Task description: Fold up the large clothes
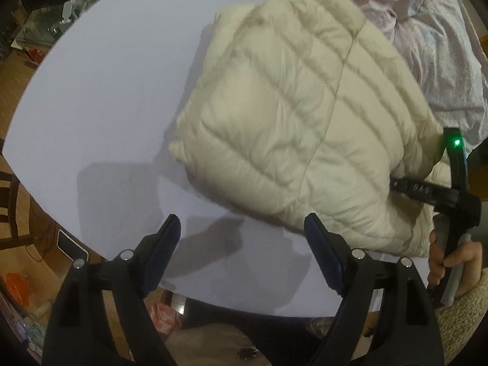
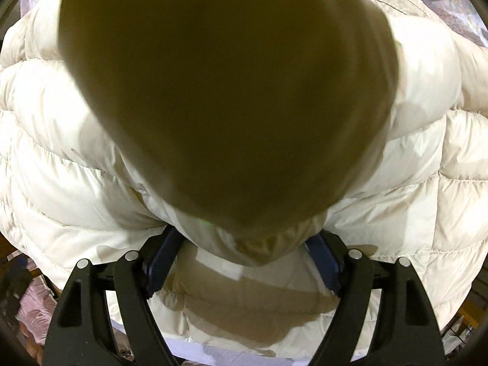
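left tongs (image 1: 241, 228): wide open, nothing between the blue pads, hanging over bare tabletop just beside the near edge of the jacket.
right tongs (image 2: 244, 241): spread wide and pointing down into the jacket; a dark, blurred bulge of fabric rises between the fingers and hides the tips, and the pads stand beside it without visibly pinching it.
right hand (image 1: 448, 262): seen from the left wrist view at the right edge, wrapped round the tool's handle, with a knitted sleeve (image 1: 466, 311) below it; a green light glows on the tool.
jacket (image 1: 305, 128): cream quilted puffer, bundled into a thick folded block, lying on the right part of the tabletop, a centre seam running down it.
tabletop (image 1: 106, 97): white, bare on the left, shadows of the tongs near the front edge.
bedding (image 1: 433, 39): pinkish crumpled cloth beyond the jacket, touching its far side.
floor (image 1: 21, 91): wood, with clutter at the left rim.
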